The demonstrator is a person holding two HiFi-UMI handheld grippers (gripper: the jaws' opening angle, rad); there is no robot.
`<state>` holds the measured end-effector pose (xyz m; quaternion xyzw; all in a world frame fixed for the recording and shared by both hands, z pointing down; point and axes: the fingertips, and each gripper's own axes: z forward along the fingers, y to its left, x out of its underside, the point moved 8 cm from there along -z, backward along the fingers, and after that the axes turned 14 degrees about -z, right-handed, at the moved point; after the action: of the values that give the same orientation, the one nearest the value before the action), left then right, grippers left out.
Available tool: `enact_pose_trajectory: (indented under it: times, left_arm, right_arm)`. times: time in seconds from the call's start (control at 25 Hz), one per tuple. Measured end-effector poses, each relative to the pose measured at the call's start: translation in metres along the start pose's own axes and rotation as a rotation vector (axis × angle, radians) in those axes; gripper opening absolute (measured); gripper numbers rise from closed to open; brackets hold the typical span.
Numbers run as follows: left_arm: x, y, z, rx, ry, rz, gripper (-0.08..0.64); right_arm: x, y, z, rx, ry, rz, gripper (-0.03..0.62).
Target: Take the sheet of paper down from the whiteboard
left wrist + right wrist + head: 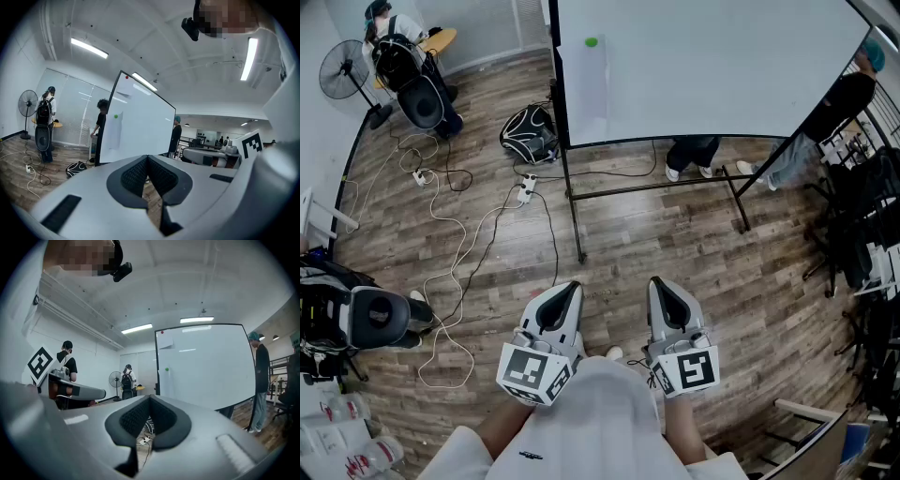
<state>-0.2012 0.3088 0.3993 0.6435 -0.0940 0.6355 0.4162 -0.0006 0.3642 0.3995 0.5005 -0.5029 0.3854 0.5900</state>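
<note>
A white sheet of paper (584, 80) hangs at the left edge of the whiteboard (722, 66), pinned by a green magnet (592, 42). In the left gripper view the sheet of paper (114, 129) shows far ahead on the whiteboard (140, 129). The right gripper view has the green magnet (166, 369) near the board's left edge. My left gripper (569, 289) and right gripper (662, 285) are held close to my body, well short of the board. Both are shut with nothing between the jaws.
The whiteboard stands on a black metal stand (656, 187) over a wood floor. Cables and a power strip (525, 192) trail at the left, beside a black bag (530, 134). People stand behind and beside the board. A fan (342, 70) is at far left.
</note>
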Motion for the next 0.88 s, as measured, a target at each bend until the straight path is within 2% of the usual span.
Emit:
enact_pose_trajectory:
  times: [0.44, 0.88]
  left_arm:
    - [-0.001, -0.001, -0.006, 0.004, 0.007, -0.003, 0.006]
    - [-0.011, 0.035, -0.004, 0.008, 0.0, -0.034, 0.006]
  right_arm:
    - [0.0, 0.002, -0.009, 0.019, -0.008, 0.019, 0.011]
    - [-0.003, 0.013, 0.018, 0.039, -0.004, 0.004, 0.011]
